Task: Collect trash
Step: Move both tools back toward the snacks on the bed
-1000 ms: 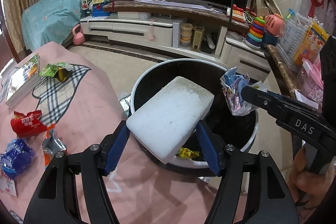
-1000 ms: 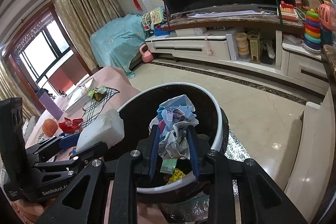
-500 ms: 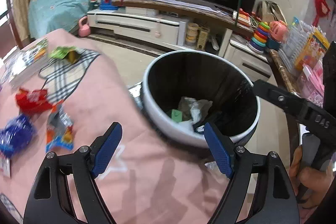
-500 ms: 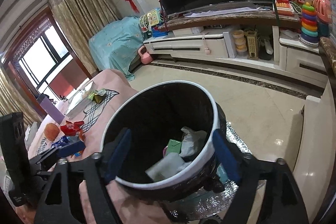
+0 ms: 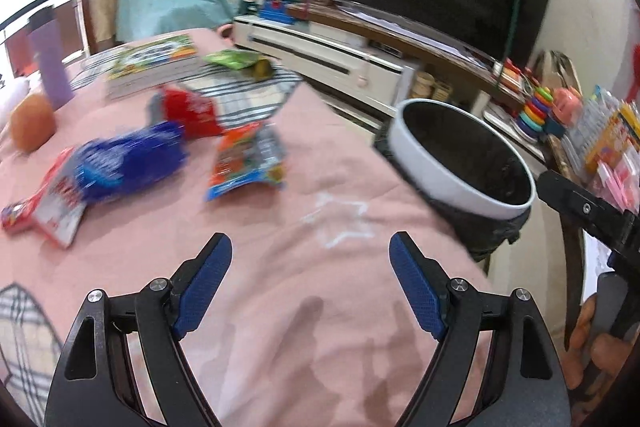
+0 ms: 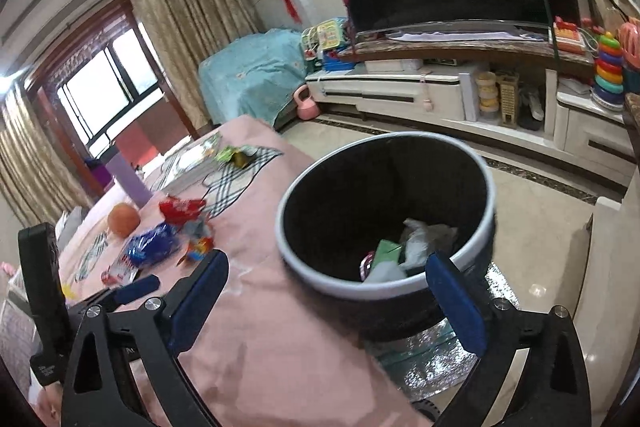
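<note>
My left gripper (image 5: 310, 285) is open and empty over the pink tablecloth (image 5: 280, 227). Ahead of it lie snack wrappers: an orange one (image 5: 248, 163), a blue one (image 5: 128, 167), a red one (image 5: 188, 111), a green one (image 5: 240, 61) farther back. The white-rimmed black trash bin (image 5: 460, 163) stands off the table's right edge. My right gripper (image 6: 326, 289) is open and empty, just before the bin (image 6: 384, 211), which holds a white foam block, crumpled paper and green scraps (image 6: 404, 251).
Books (image 5: 156, 67), a purple bottle (image 5: 50, 67) and an orange fruit (image 5: 32, 123) sit on the table's far left. A TV stand (image 6: 440, 95) with toys lines the back wall. Tiled floor lies beyond the bin.
Both grippers opened and dropped the foam block and the crumpled paper into the bin. The left gripper then swung left over the table; the right one pulled back.
</note>
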The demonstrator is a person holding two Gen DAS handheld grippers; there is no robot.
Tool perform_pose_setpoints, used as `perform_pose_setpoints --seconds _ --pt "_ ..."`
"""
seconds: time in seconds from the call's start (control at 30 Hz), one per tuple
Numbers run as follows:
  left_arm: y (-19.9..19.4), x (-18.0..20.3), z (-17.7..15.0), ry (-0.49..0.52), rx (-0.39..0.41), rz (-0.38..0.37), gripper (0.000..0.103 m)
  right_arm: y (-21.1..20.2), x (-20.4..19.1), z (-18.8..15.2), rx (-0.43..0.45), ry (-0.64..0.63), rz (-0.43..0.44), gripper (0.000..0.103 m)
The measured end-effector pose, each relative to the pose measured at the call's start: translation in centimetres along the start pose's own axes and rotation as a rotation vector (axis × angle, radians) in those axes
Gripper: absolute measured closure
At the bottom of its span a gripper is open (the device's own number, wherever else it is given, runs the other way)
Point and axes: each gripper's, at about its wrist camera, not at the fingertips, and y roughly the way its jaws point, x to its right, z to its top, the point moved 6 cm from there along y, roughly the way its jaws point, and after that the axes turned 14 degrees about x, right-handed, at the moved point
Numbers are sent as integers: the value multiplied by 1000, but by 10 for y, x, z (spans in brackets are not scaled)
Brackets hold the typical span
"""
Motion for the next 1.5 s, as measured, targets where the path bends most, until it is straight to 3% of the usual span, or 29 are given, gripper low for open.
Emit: perform_pose_setpoints --seconds 0.57,0.9,1.5 --pt "-52 -115 -40 -149 10 164 20 22 -97 -51 -101 -66 133 2" --pt "-58 -156 -46 -202 10 225 20 38 -118 -73 -154 -64 159 2" --pt "-31 -207 -21 -180 17 309 19 78 -129 -70 -187 -43 171 2"
